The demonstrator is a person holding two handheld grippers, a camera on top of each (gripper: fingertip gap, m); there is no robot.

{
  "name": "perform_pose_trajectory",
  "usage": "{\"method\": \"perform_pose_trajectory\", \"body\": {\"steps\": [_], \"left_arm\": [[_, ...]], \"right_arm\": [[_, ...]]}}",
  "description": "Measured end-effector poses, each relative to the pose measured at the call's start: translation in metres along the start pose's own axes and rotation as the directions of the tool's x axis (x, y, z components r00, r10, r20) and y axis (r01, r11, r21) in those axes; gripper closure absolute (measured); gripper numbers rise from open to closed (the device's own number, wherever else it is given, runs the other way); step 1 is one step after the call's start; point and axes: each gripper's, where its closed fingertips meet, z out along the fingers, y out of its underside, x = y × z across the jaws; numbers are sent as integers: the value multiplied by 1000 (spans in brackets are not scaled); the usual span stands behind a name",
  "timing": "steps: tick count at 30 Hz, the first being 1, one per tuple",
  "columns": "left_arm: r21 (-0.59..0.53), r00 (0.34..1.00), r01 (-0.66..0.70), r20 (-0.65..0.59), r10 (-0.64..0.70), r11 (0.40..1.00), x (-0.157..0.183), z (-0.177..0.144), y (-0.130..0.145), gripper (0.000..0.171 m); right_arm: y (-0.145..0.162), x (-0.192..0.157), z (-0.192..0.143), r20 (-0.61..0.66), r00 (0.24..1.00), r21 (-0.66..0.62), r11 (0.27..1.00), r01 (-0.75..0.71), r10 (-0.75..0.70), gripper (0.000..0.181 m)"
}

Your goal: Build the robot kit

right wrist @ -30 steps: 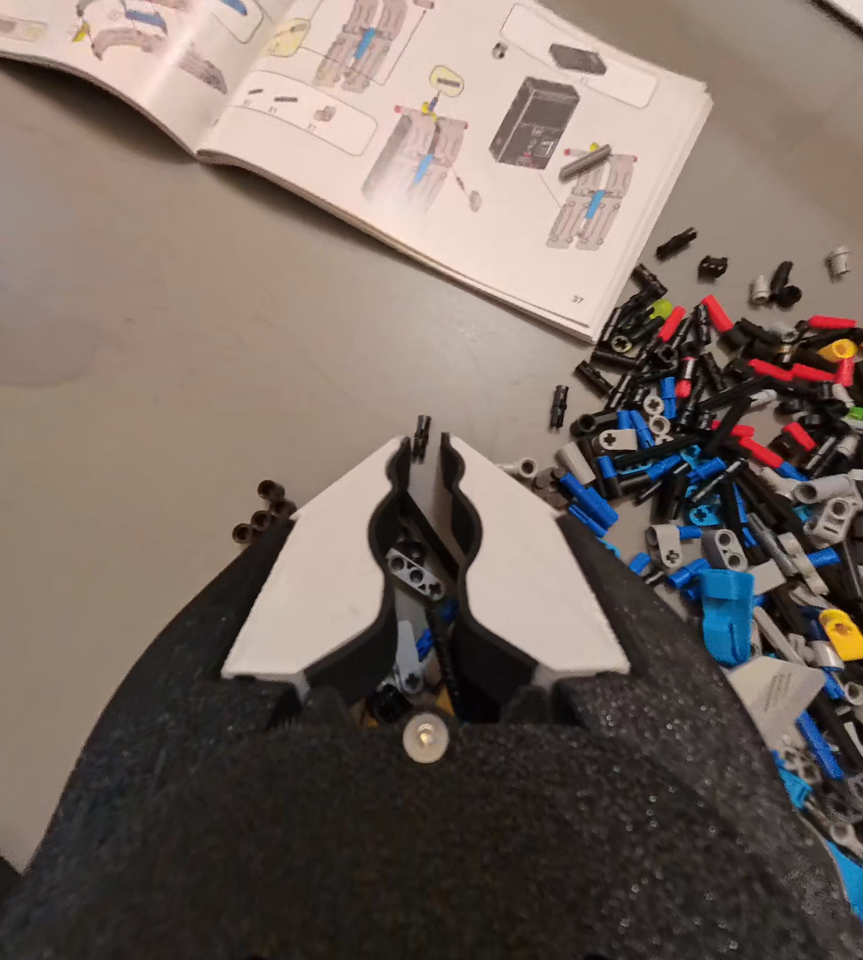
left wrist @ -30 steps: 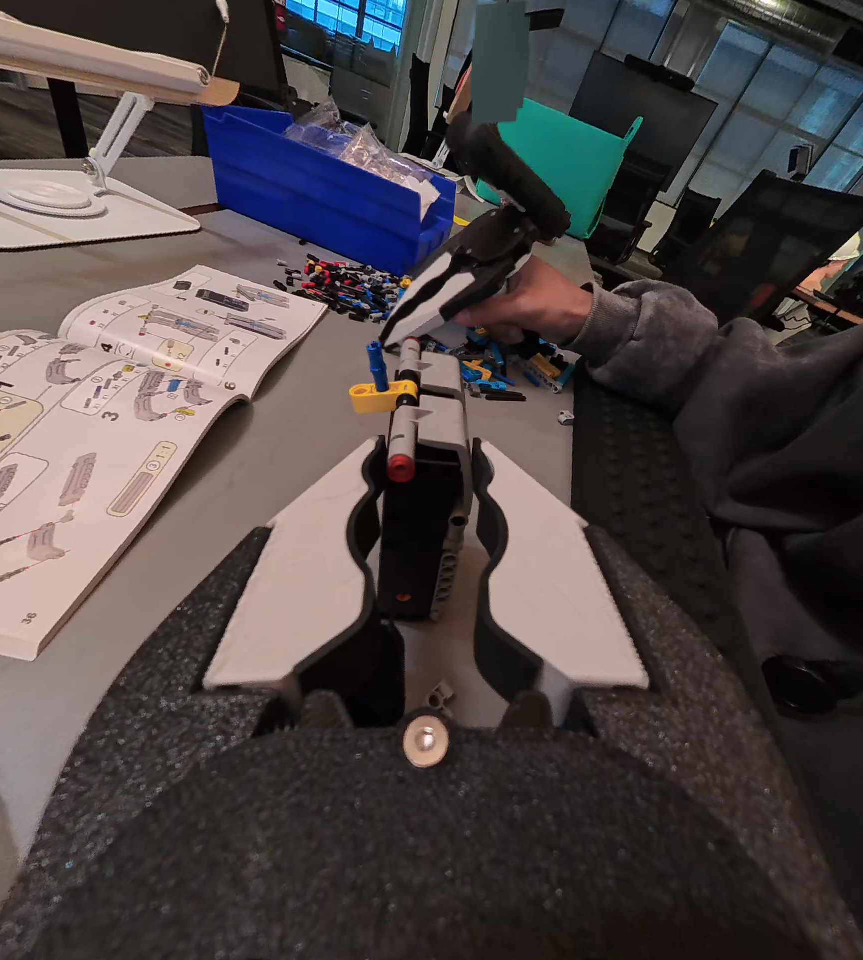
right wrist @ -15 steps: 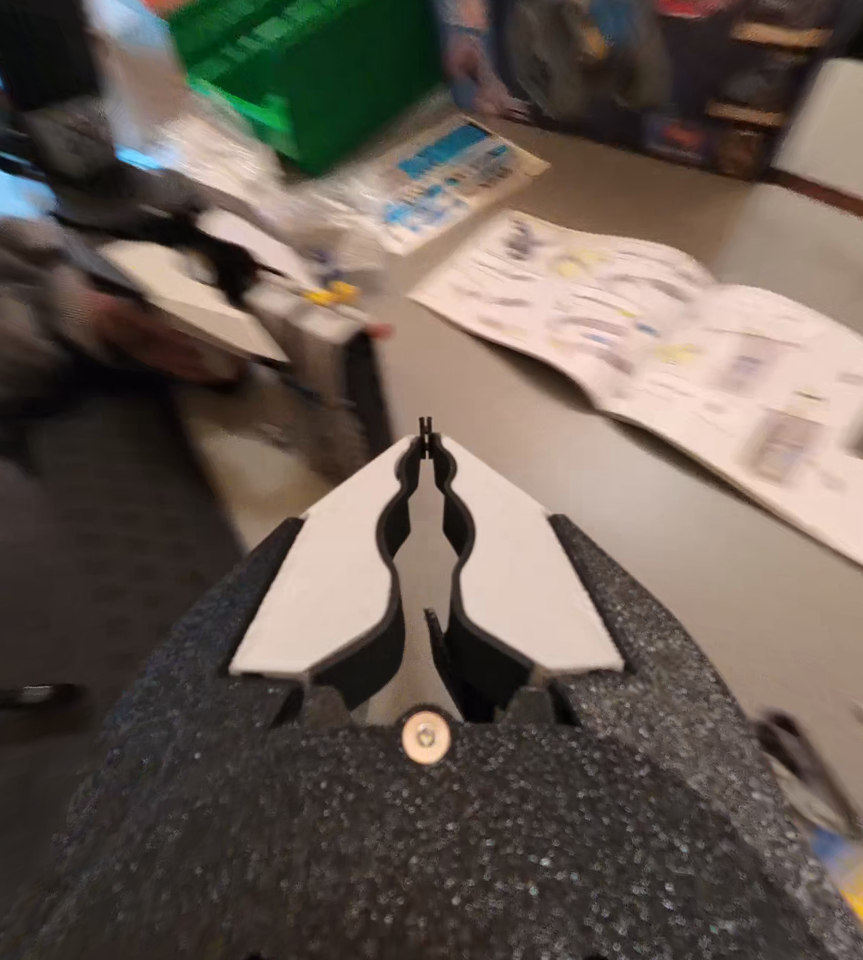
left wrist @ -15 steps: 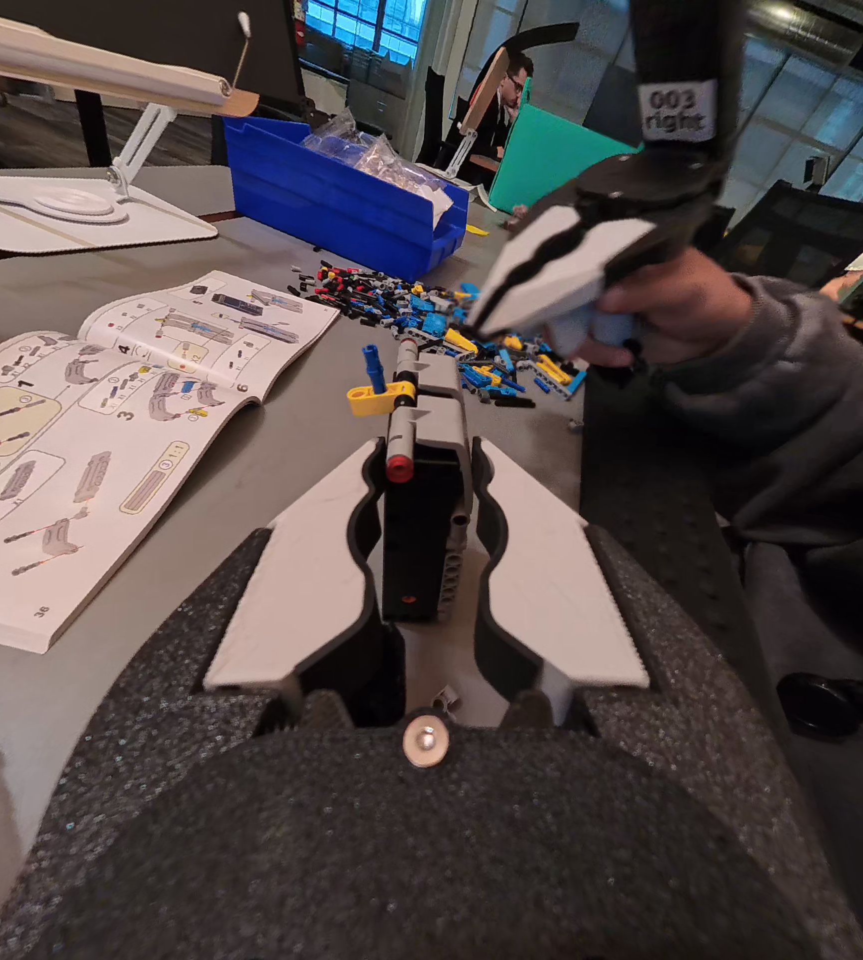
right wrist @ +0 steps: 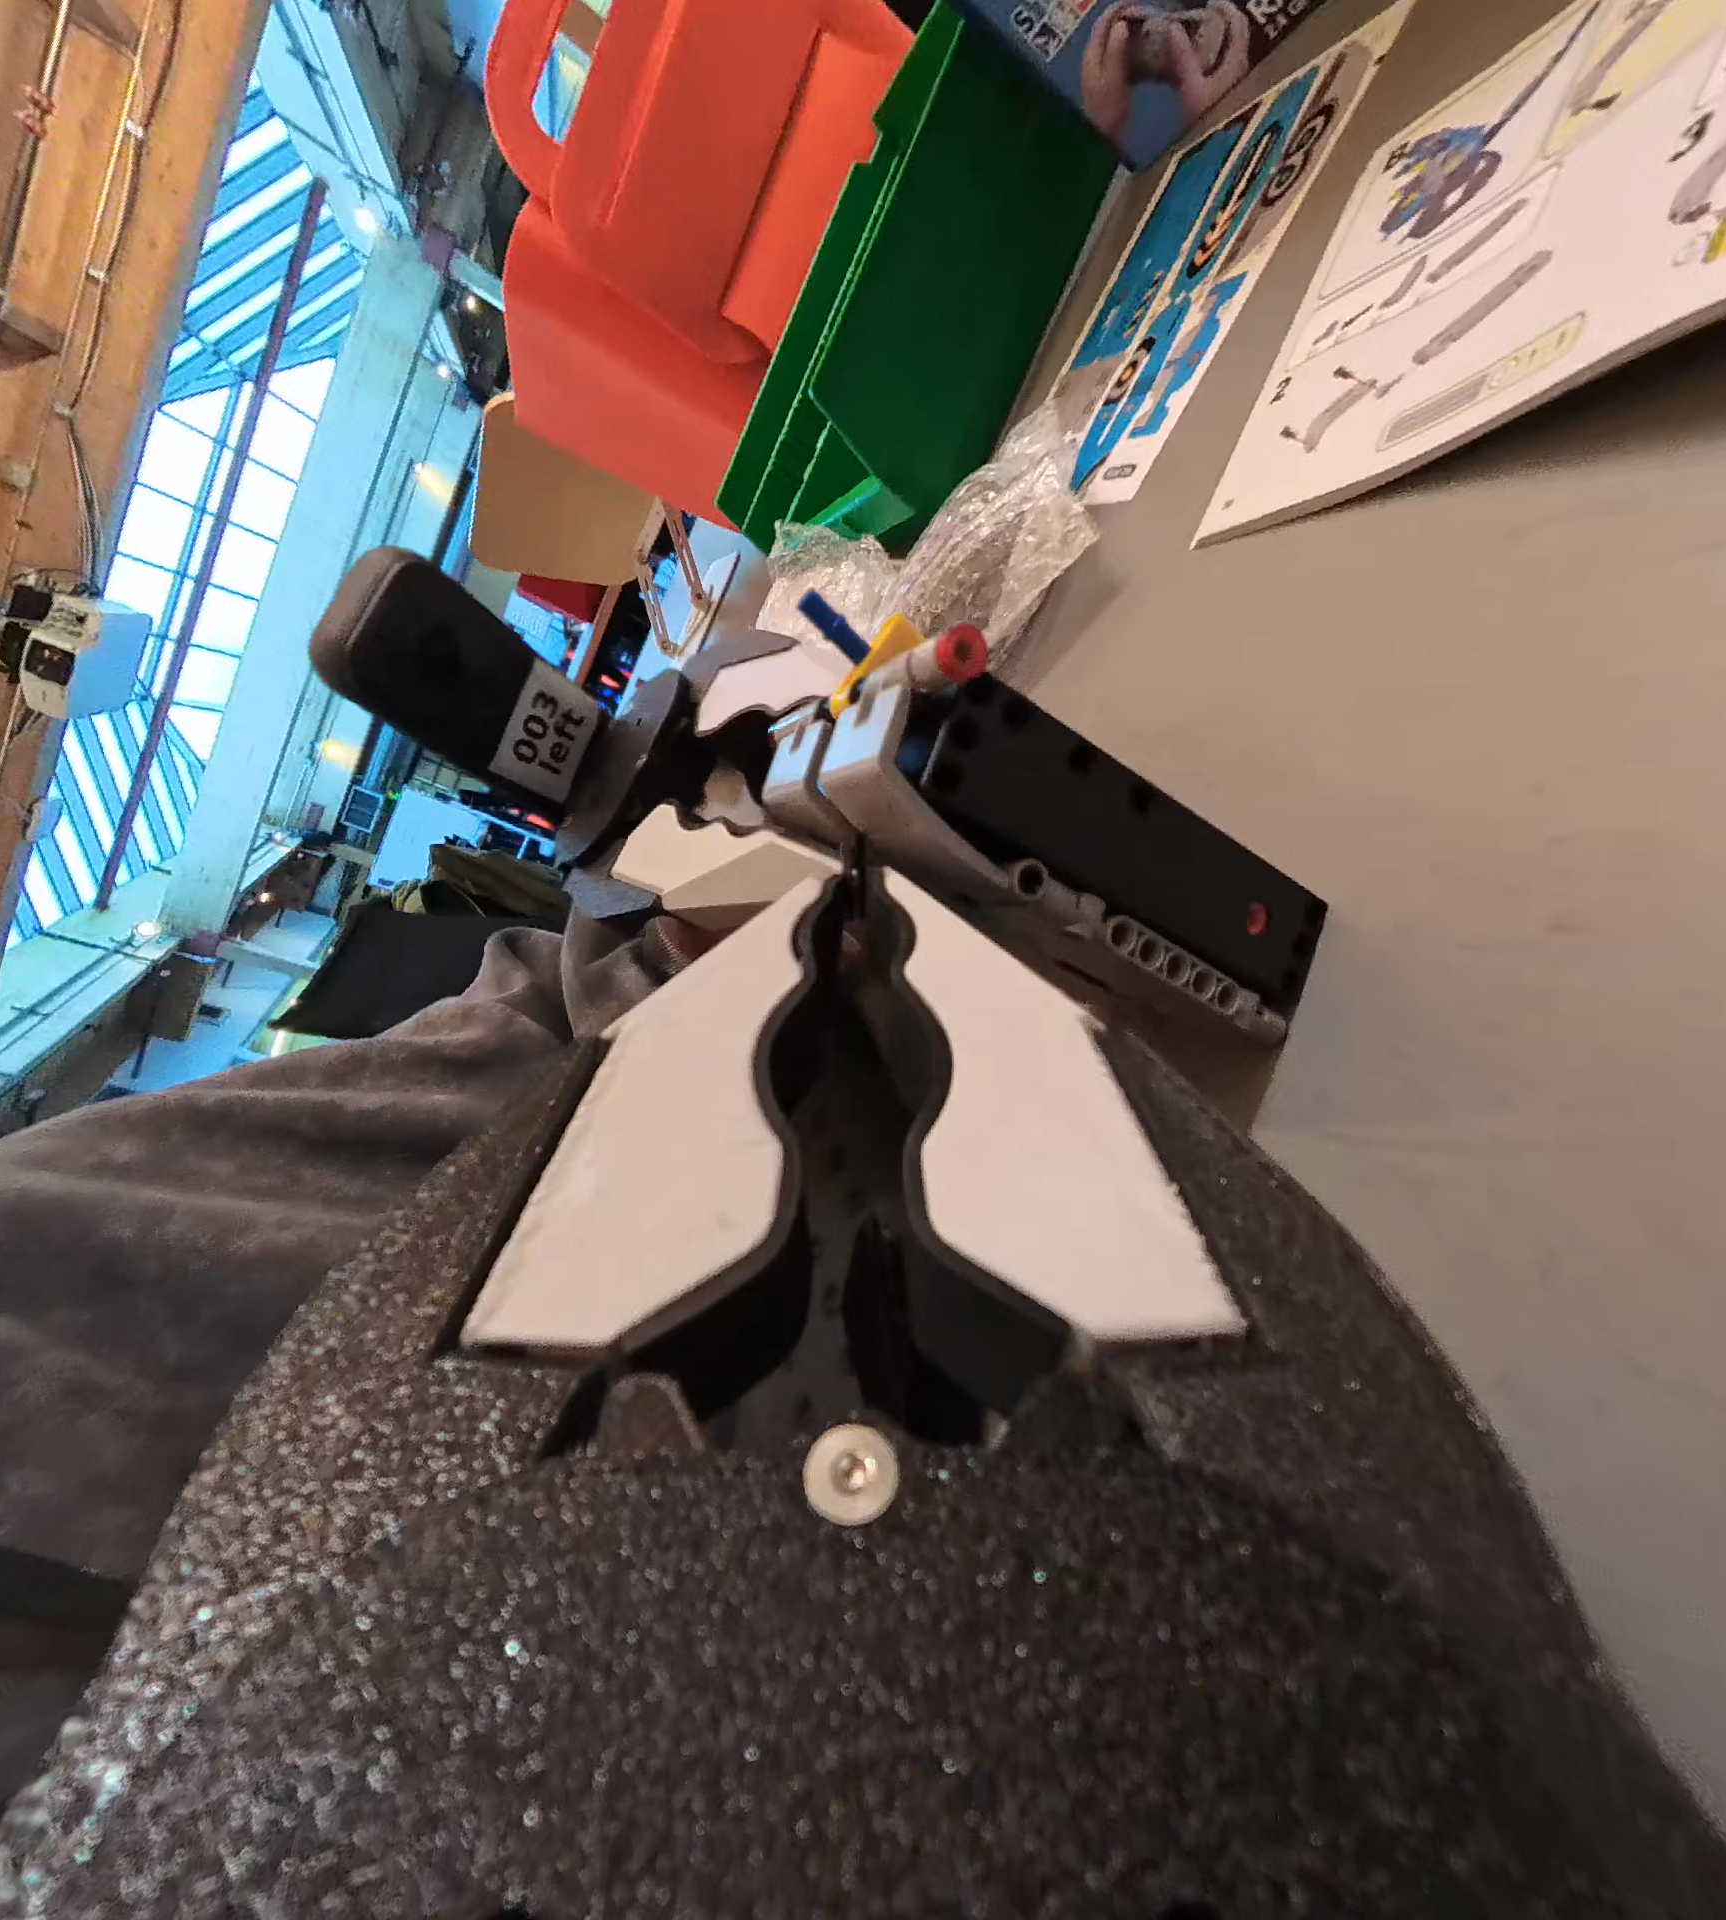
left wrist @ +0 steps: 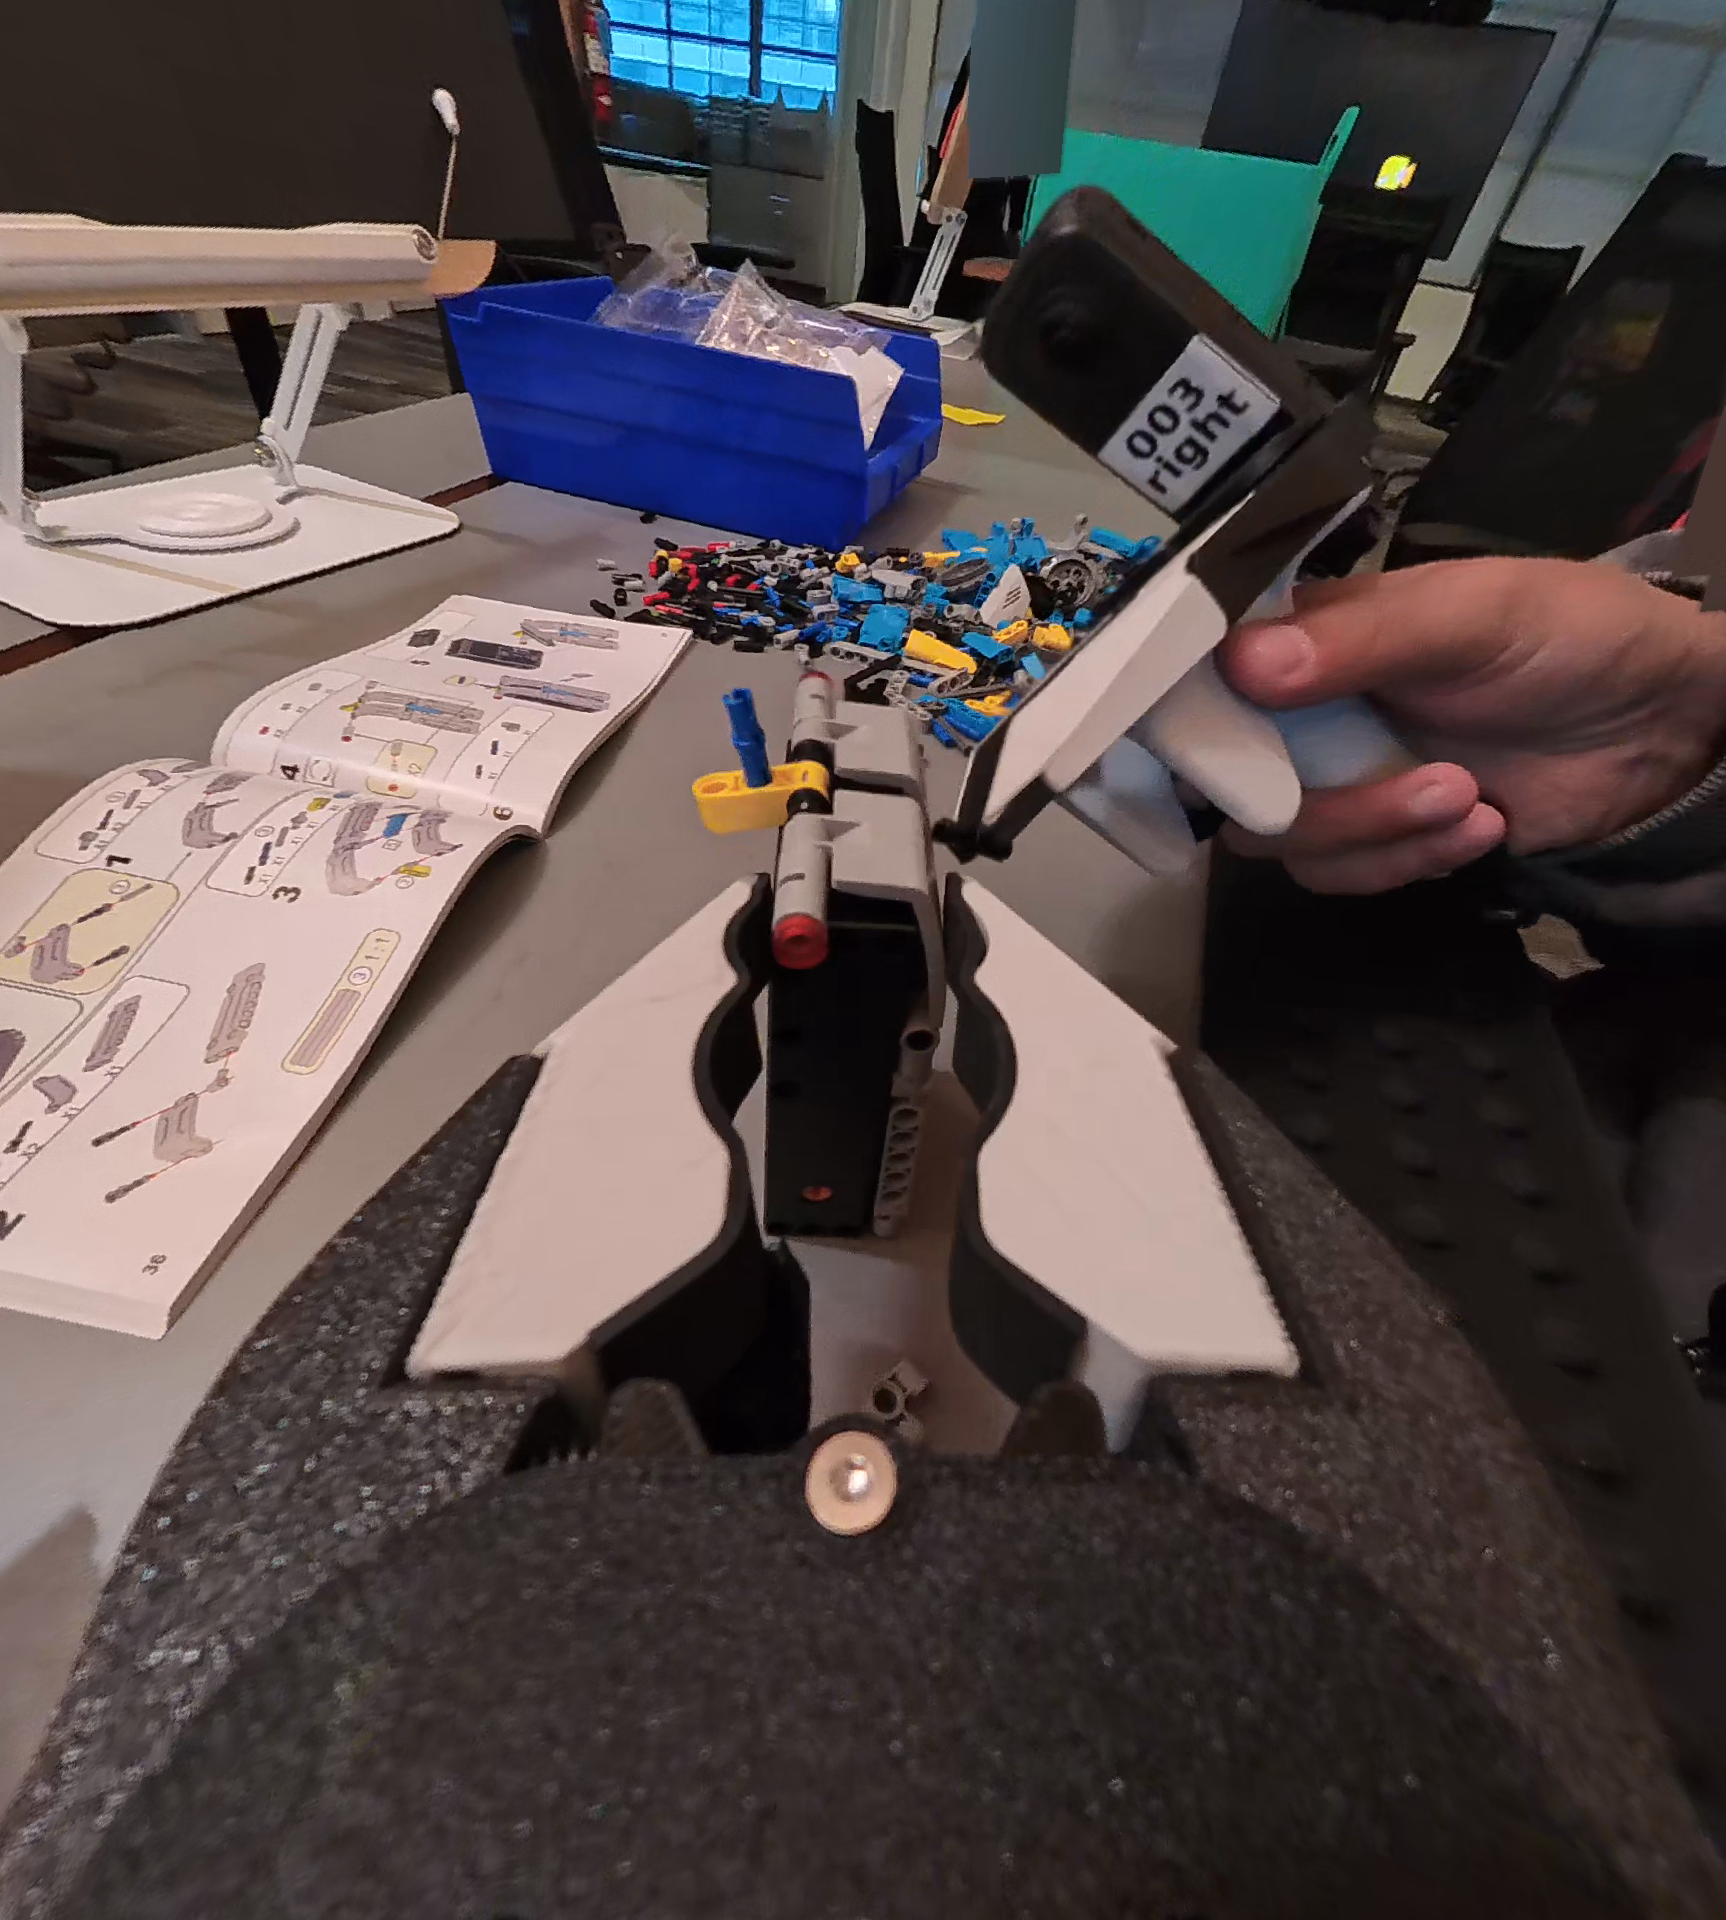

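Observation:
My left gripper (left wrist: 854, 904) is shut on a brick assembly (left wrist: 843, 1091): a black block with grey parts on top, a grey axle with a red tip (left wrist: 799, 935), and a yellow connector (left wrist: 745, 802) carrying a blue pin. It holds the assembly just above the grey table. My right gripper (right wrist: 851, 883) is shut on a small black pin (right wrist: 851, 862). In the left wrist view the right gripper (left wrist: 978, 842) comes in from the right in a person's hand, and the pin (left wrist: 965, 844) touches the assembly's right grey edge. The assembly also shows in the right wrist view (right wrist: 1098, 821).
An open instruction booklet (left wrist: 246, 914) lies at the left. A pile of loose small parts (left wrist: 890, 613) lies behind the assembly, before a blue bin (left wrist: 682, 416). A white stand (left wrist: 173, 520) is at the far left, a black studded mat (left wrist: 1410, 1143) at the right. Green and orange containers (right wrist: 890, 312) stand beyond. Only a small space, under 4 cm, lies between the two pairs of fingers.
My right gripper has lifted from the parts pile with the black pin and swung over to the right side of the assembly. My left gripper has held the assembly still.

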Motion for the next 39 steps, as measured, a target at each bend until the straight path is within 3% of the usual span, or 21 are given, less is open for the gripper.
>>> {"method": "perform_pose_trajectory", "body": {"steps": [4,7,9,10,12,13,14,22,25,35,39], "left_arm": [[-14,997,-50,63,51,999,1,2,0,139],[-27,991,-81,101,83,996,-2,1,1,139],[-24,993,-60,102,62,998,-4,1,1,139],[-20,994,-47,101,48,999,-5,0,1,139],[-13,995,-34,91,35,999,-5,0,0,139],[-10,995,-33,89,34,999,-5,1,0,139],[-10,996,-34,88,35,999,-5,1,0,139],[-7,997,-34,74,35,999,-4,1,0,139],[-6,997,-29,71,29,1000,-4,0,0,139],[-4,998,-9,65,10,1000,-5,0,0,139],[-4,998,-9,63,9,1000,-5,0,0,139]], "right_arm": [[-1,2,2,-33,999,30,999,40,-39,178],[2,10,-3,-208,926,-70,949,306,-314,179],[-5,32,-26,-385,708,-271,806,526,-591,178],[-5,38,-37,-378,580,-399,692,602,-722,178],[-6,74,-74,-340,295,-692,450,565,-893,178],[2,91,-90,-255,233,-789,341,510,-938,178],[14,105,-101,-187,257,-842,289,455,-948,178],[36,124,-129,-130,464,-892,308,331,-876,178],[36,125,-130,-140,492,-890,327,318,-859,178],[37,123,-124,-96,520,-916,279,287,-849,172],[39,124,-121,-99,566,-926,285,249,-818,175]]}}
